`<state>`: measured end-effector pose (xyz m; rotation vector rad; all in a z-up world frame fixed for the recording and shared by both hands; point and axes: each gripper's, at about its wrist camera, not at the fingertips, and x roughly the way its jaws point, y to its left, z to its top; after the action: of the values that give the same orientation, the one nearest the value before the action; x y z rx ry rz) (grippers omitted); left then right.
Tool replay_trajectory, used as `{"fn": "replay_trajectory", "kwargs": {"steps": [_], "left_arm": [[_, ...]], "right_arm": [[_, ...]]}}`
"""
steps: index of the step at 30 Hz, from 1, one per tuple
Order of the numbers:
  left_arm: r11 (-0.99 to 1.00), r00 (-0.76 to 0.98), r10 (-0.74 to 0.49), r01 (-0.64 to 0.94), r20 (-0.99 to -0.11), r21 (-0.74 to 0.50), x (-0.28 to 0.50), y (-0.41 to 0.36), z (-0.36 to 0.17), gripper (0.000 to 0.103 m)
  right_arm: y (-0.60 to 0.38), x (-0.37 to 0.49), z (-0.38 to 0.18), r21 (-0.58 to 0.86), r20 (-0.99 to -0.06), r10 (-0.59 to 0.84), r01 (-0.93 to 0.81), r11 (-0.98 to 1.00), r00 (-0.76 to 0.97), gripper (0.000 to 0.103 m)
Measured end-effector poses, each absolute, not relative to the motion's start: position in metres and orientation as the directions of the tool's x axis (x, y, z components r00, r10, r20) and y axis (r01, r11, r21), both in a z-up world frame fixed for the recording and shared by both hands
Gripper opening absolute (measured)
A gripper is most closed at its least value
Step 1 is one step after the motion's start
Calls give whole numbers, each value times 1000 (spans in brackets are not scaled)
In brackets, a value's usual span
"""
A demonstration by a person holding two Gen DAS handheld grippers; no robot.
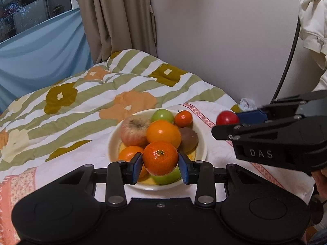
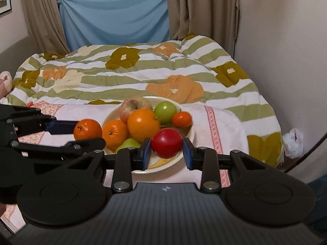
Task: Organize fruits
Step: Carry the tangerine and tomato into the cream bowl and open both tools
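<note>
A cream bowl (image 1: 201, 143) (image 2: 189, 136) on the bed holds a pink apple (image 1: 133, 131), a large orange (image 1: 163, 133), a green apple (image 1: 162, 115), a small tangerine (image 1: 183, 118), a kiwi (image 1: 189, 138), another orange (image 1: 128, 153) and a green pear (image 1: 167, 177). My left gripper (image 1: 160, 166) is shut on a mandarin (image 1: 160, 158) just above the bowl's near side. My right gripper (image 2: 166, 153) is shut on a red apple (image 2: 167, 143) over the bowl's near rim. It shows at the right in the left wrist view (image 1: 226, 120).
The bowl sits on a white and pink cloth (image 2: 214, 126) over a striped floral quilt (image 2: 143, 75). A wall (image 2: 286, 61) runs along the right. A curtain (image 1: 114, 16) and blue sheet (image 2: 114, 18) hang at the back. A crumpled plastic bag (image 2: 293, 141) lies by the wall.
</note>
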<state>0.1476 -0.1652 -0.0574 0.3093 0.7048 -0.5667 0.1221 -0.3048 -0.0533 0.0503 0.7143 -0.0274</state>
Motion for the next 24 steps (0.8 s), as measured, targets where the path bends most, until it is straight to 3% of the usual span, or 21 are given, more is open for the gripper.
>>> {"fn": "replay_trajectory", "kwargs": {"steps": [15,16,18,20,24], "left_arm": [[846,595,-289,526,-750,91,162,-230,-107,42],[848,602,-287,522,-745,95,162,-231,-107,44],[851,607,-285,516,-742,95,163,-233,-106,64],[856,628,-281,506,-726,107,161,-234,-103,75],[866,646,-271,487,-714,113,158,-229,-95,76]], "right_arm": [[-354,157,-83,44,-686,98,-94,995,721,48],[-354,159,-84,46,-688,105,-101,994,719,48],[-355,160,-85,50,-689,115,-112,992,716,48],[-354,161,-85,50,-689,122,-121,991,715,48],[-351,162,-83,46,-689,132,-140,989,713,48]]}}
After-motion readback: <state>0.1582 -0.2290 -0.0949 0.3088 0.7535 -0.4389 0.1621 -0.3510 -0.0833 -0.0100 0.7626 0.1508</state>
